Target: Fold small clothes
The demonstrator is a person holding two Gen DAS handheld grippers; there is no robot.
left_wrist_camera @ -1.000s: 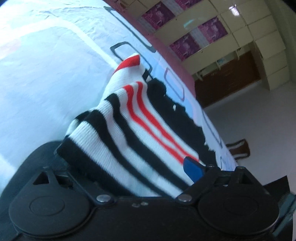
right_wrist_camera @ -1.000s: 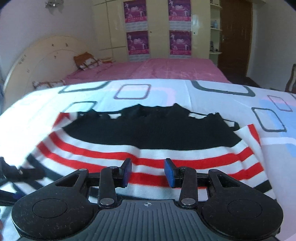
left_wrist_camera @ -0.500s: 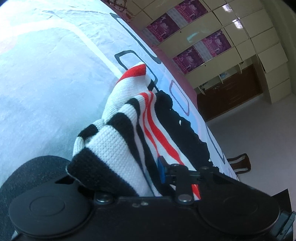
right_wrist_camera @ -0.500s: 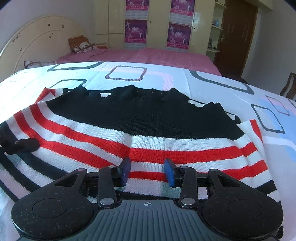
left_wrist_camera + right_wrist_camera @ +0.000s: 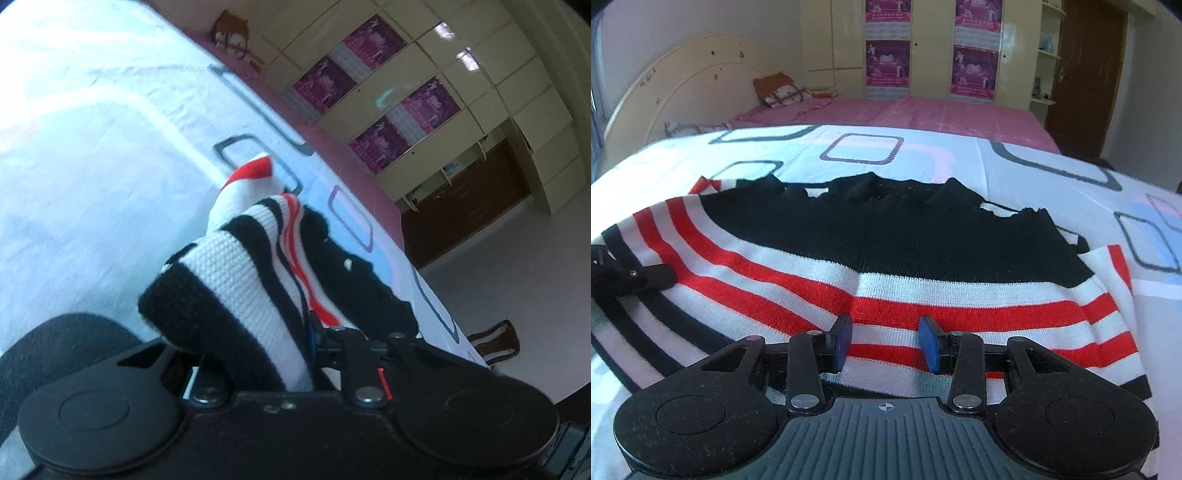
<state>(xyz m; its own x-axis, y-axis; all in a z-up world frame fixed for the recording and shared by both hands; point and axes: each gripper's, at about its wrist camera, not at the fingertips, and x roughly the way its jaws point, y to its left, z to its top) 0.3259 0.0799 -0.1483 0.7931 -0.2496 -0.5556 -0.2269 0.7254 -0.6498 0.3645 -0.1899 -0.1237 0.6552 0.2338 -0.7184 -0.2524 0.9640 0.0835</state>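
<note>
Left wrist view: my left gripper (image 5: 314, 343) is clamped on the black, white and red striped knitted garment (image 5: 258, 280); my right gripper (image 5: 886, 347) stands apart just above its red stripes.

Daylight floods the room, washing the bedsheet (image 5: 92, 155) nearly white left of the striped sweater (image 5: 255, 266). Glare patches shine on the wardrobe doors (image 5: 465, 55) above that sweater. The fisheye bends the edges, with dark corners. Sweater knit (image 5: 923, 258) is sharp nearby; the headboard (image 5: 683, 96) behind looks soft.
</note>
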